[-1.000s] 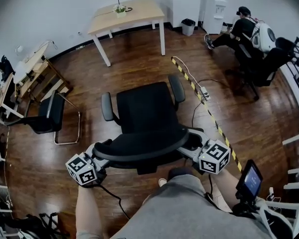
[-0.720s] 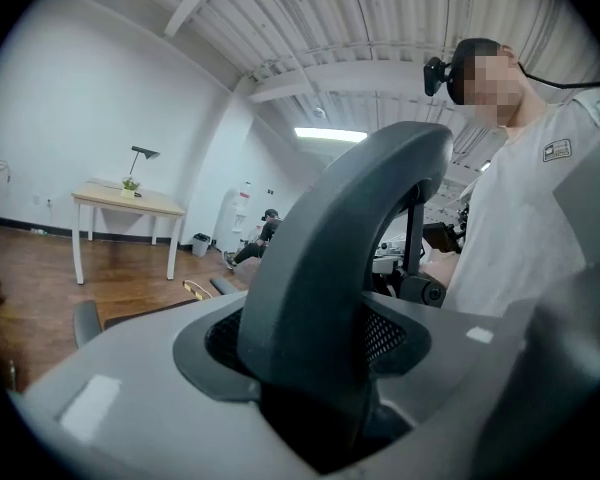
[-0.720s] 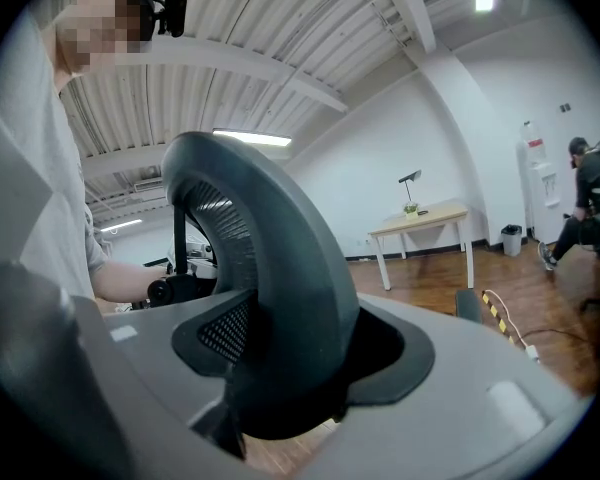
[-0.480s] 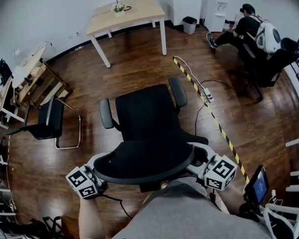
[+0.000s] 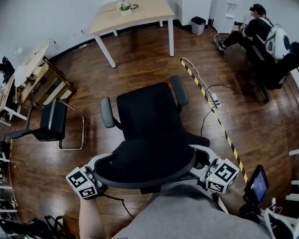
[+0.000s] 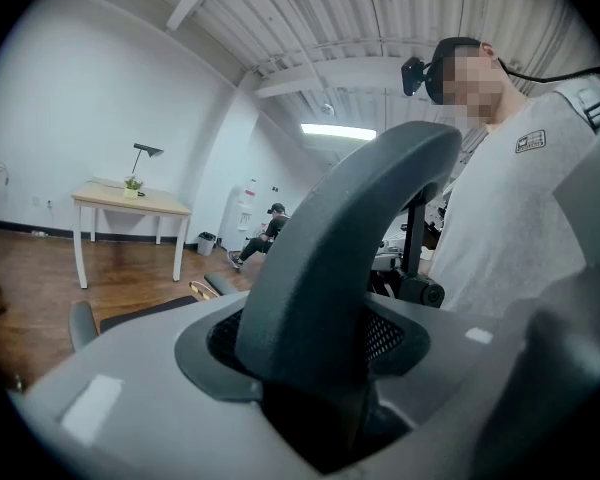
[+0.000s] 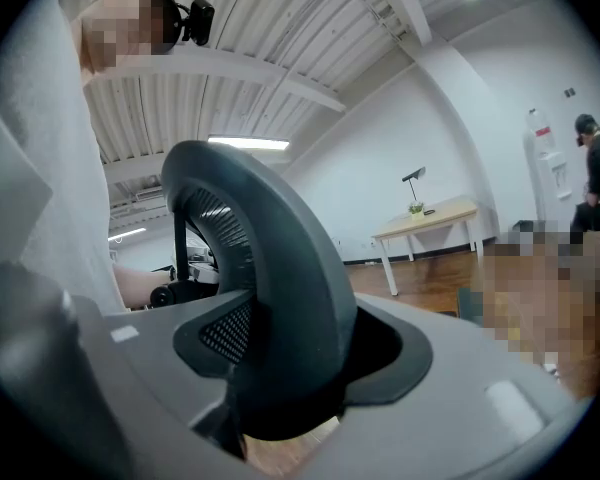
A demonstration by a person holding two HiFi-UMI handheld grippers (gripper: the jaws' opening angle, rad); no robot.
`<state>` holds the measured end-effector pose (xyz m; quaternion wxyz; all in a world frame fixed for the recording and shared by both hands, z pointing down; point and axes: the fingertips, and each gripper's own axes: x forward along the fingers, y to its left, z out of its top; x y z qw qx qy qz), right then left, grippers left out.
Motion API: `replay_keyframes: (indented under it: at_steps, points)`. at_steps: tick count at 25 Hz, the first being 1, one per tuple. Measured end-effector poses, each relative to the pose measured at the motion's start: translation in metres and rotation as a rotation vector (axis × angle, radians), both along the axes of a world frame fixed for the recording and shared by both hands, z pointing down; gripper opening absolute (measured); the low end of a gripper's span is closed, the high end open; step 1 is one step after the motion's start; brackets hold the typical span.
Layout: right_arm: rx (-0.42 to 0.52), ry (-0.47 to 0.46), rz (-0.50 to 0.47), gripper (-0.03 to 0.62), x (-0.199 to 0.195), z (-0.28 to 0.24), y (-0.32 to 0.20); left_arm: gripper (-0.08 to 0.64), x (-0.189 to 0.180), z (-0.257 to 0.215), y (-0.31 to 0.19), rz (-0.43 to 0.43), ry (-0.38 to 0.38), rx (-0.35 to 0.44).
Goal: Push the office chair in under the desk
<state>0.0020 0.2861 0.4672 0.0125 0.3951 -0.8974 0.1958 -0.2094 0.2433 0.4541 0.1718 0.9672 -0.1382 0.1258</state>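
Note:
A black office chair (image 5: 149, 113) stands mid-floor with its seat facing the light wooden desk (image 5: 132, 11) by the far wall, well apart from it. My left gripper (image 5: 97, 175) grips the left end of the curved backrest rim (image 5: 144, 167), and my right gripper (image 5: 202, 166) grips the right end. The left gripper view shows the dark rim (image 6: 340, 258) wedged between the grey jaws of the left gripper (image 6: 320, 388). The right gripper (image 7: 280, 398) likewise has the rim (image 7: 270, 298) between its jaws. Both pairs of jaws are closing tighter on the rim.
A black visitor chair (image 5: 50, 123) stands at the left beside a wooden rack (image 5: 35, 78). A yellow-black cable strip (image 5: 214, 118) with a power strip (image 5: 214, 102) runs right of the chair. A person (image 5: 261, 31) sits at the back right near a bin (image 5: 198, 25).
The chair has shifted a little over the floor with both grippers on its backrest. The striped cable cover now lies slightly further to its right. The grips look the same.

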Motion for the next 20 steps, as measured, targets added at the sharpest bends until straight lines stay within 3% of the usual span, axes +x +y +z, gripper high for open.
replay_keyframes:
  at_steps: [7, 15, 20]
  points:
    - [-0.002, -0.005, -0.017, 0.267, 0.005, 0.000, -0.062, 0.242, 0.006, 0.001, -0.059, 0.000, -0.037, -0.001]
    - [0.009, -0.009, -0.013, 0.264, 0.002, -0.001, -0.131, 0.241, 0.000, 0.002, -0.131, -0.076, 0.011, -0.009]
    - [-0.003, 0.004, -0.004, 0.264, 0.007, -0.001, -0.182, 0.238, 0.005, 0.000, -0.180, -0.061, 0.014, -0.016]
